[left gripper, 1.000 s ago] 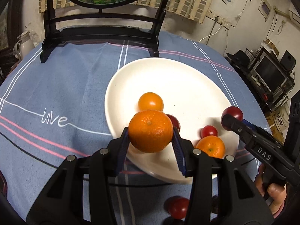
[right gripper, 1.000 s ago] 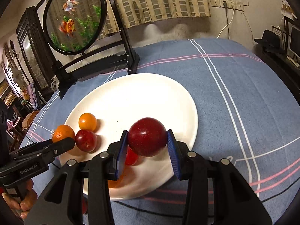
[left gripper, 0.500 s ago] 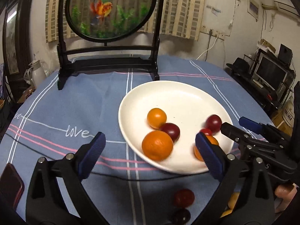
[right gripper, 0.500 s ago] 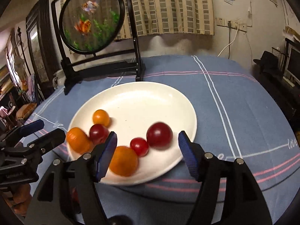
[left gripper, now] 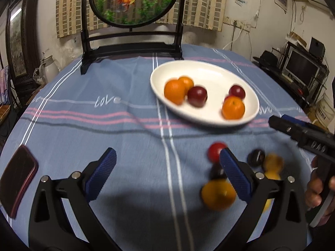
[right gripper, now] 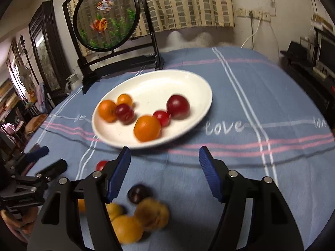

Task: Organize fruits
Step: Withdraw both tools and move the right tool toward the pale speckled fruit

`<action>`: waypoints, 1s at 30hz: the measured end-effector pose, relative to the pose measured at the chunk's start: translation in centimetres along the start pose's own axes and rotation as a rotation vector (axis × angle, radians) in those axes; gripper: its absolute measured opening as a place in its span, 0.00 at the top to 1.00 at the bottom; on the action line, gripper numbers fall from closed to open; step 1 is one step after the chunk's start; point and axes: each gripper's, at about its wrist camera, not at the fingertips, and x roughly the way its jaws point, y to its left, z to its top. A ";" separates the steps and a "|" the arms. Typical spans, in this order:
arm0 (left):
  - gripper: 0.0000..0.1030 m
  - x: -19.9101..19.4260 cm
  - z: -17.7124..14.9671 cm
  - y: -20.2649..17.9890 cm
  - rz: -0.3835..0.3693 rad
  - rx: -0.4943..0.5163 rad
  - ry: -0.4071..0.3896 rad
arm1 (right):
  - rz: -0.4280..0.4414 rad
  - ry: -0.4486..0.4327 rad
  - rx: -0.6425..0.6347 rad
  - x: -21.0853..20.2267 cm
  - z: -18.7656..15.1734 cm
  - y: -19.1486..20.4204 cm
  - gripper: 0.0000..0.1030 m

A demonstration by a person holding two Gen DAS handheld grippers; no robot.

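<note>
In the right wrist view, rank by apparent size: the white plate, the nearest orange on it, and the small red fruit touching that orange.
1. White plate
2. Nearest orange
3. Small red fruit

The gaps are plain despite the motion blur.

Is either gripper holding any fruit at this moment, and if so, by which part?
Nothing is held. The left gripper and the right gripper both stand open over the tablecloth, their jaws having just been opening with no fruit between them.

White plate (right gripper: 199, 87); orange and dark red fruits (right gripper: 147, 128); blue tablecloth (left gripper: 104, 138) with pink and white stripes.
</note>
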 end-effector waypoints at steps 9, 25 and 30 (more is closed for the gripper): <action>0.02 -1.2 -1.2 -0.1 -0.027 0.014 -0.007 | -0.001 0.064 -0.061 -2.0 -3.9 0.8 0.34; 0.02 -1.4 -1.3 -0.6 -0.052 0.019 0.000 | 0.113 0.118 -0.005 -1.3 -4.6 0.2 0.45; 0.02 -1.5 -1.3 -0.7 -0.052 0.017 0.002 | 0.177 0.139 0.047 -0.7 -4.5 -0.3 0.51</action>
